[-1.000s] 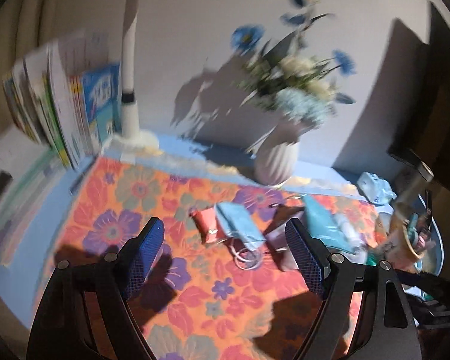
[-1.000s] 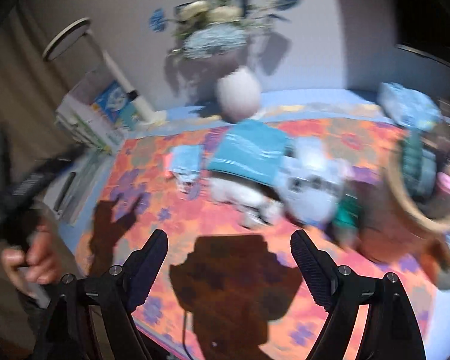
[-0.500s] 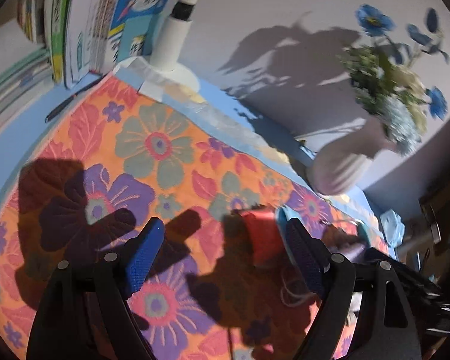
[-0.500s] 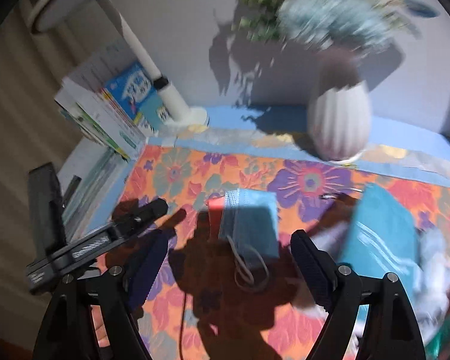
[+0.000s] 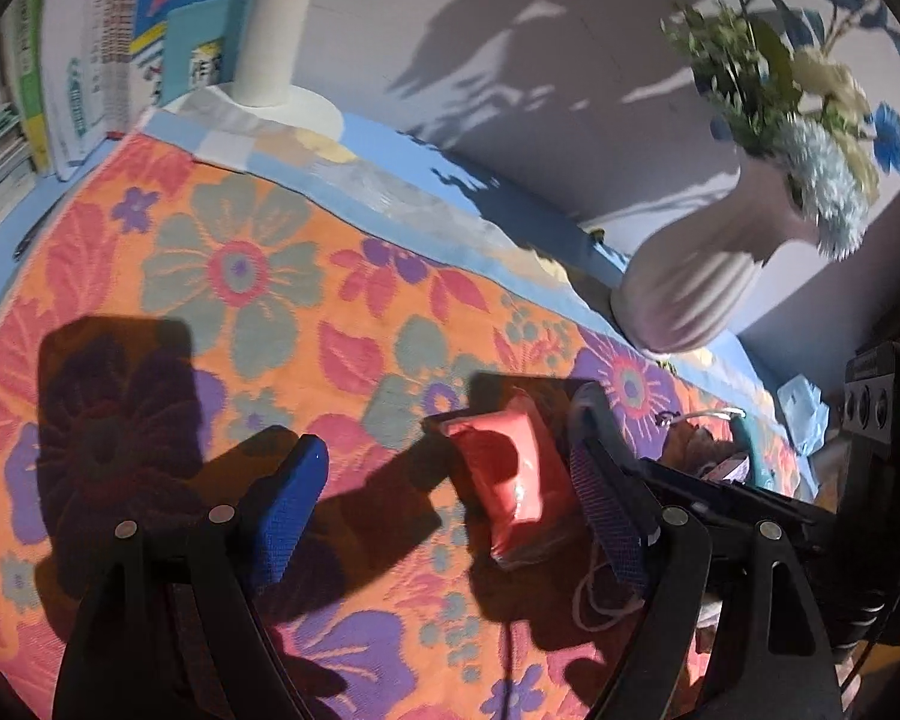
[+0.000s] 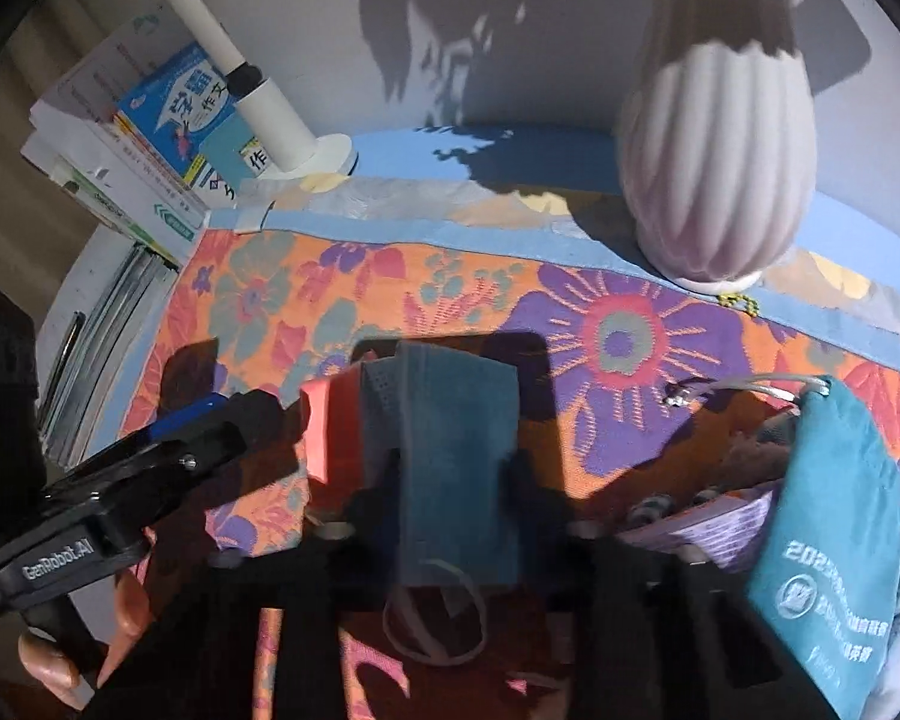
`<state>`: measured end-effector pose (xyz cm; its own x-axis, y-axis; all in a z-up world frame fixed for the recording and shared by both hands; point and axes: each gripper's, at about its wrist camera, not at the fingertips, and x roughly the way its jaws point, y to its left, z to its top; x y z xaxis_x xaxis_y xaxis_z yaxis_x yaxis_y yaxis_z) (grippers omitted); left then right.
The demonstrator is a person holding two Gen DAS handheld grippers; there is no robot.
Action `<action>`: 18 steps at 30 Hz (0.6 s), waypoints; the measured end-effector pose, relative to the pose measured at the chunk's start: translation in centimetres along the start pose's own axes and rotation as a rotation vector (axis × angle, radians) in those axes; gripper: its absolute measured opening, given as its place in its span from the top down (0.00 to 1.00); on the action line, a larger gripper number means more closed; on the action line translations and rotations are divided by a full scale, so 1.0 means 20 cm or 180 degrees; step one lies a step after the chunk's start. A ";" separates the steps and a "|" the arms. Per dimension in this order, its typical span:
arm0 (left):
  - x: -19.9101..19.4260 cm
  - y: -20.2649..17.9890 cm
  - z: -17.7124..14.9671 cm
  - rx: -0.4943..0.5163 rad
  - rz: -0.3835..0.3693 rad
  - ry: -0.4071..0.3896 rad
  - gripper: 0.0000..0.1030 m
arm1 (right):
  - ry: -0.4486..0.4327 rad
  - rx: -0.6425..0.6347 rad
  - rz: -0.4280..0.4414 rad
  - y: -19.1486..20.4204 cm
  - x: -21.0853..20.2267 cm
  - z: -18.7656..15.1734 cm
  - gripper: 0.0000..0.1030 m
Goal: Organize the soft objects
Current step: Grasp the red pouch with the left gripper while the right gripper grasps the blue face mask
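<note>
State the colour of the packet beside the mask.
Coral red packet; clearest in the left wrist view.

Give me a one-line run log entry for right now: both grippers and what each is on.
left gripper: open, around red pouch, not gripping | right gripper: shut on blue face mask | mask overlaps pouch | floral mat

wall: plain pale grey, leafy shadows all over it
table: blue top, orange flowery cloth over most of it
light: pretty harsh, hard-edged shadows
10 o'clock: book stack, white lamp post
2 o'clock: ribbed white vase
</note>
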<state>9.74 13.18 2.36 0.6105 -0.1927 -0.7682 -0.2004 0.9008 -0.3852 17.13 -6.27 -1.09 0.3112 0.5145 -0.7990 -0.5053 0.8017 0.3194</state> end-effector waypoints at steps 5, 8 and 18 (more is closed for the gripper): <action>0.04 -0.05 -0.02 0.0102 0.0101 0.0028 0.21 | -0.0193 0.0220 -0.0087 -0.11 -0.05 -0.02 0.92; 0.10 -0.12 -0.01 0.0270 0.0427 0.0072 0.22 | -0.0213 0.0201 -0.0095 -0.11 -0.05 -0.02 0.92; 0.14 -0.31 -0.04 0.0704 0.0613 -0.0006 0.67 | -0.0278 0.0042 0.0110 -0.08 -0.08 -0.04 0.91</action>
<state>12.04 6.67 2.29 0.5788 -0.0095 -0.8154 -0.1408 0.9838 -0.1114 16.83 -8.70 -0.75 0.3630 0.5660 -0.7402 -0.5065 0.7866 0.3531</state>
